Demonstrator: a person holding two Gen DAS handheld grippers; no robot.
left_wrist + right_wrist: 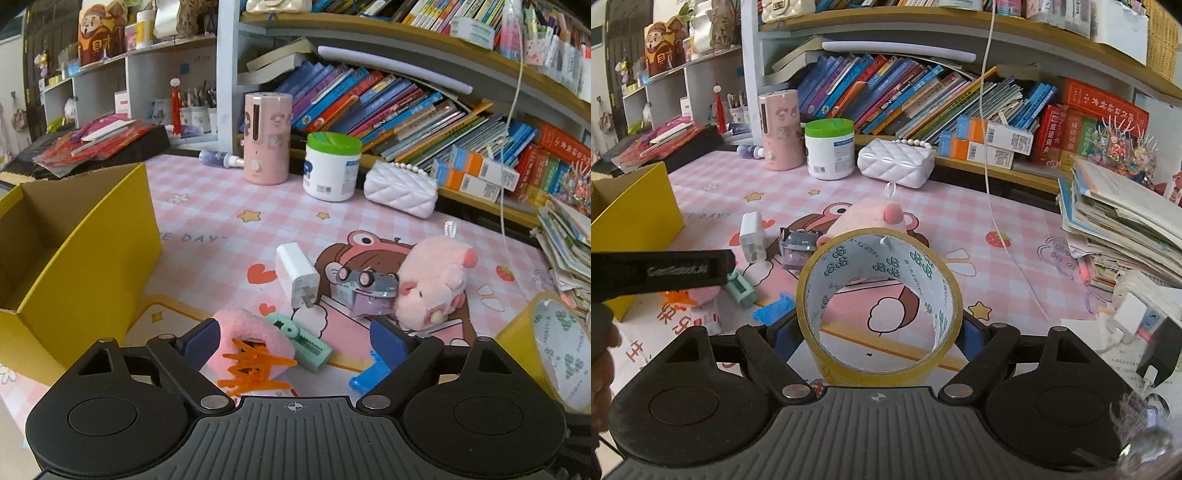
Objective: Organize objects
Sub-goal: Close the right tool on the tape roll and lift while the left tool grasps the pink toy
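Observation:
My right gripper [879, 332] is shut on a yellow tape roll [849, 373] and holds it above the pink checked mat; the roll also shows in the left wrist view [517, 339]. My left gripper [295, 339] is open and empty, low over a pink fluffy ring [251, 328], orange clips [255, 369], a mint green clip [306, 343] and a blue piece [369, 376]. Beyond lie a white charger [295, 273], a toy car [365, 284] and a pink plush pig [432, 284]. An open yellow cardboard box [92, 258] stands at the left.
At the back of the mat stand a pink cylinder [266, 136], a white tub with green lid [332, 166] and a white quilted purse [400, 192]. Bookshelves rise behind. A stack of books [1123, 221] and a power strip [1130, 310] lie at the right.

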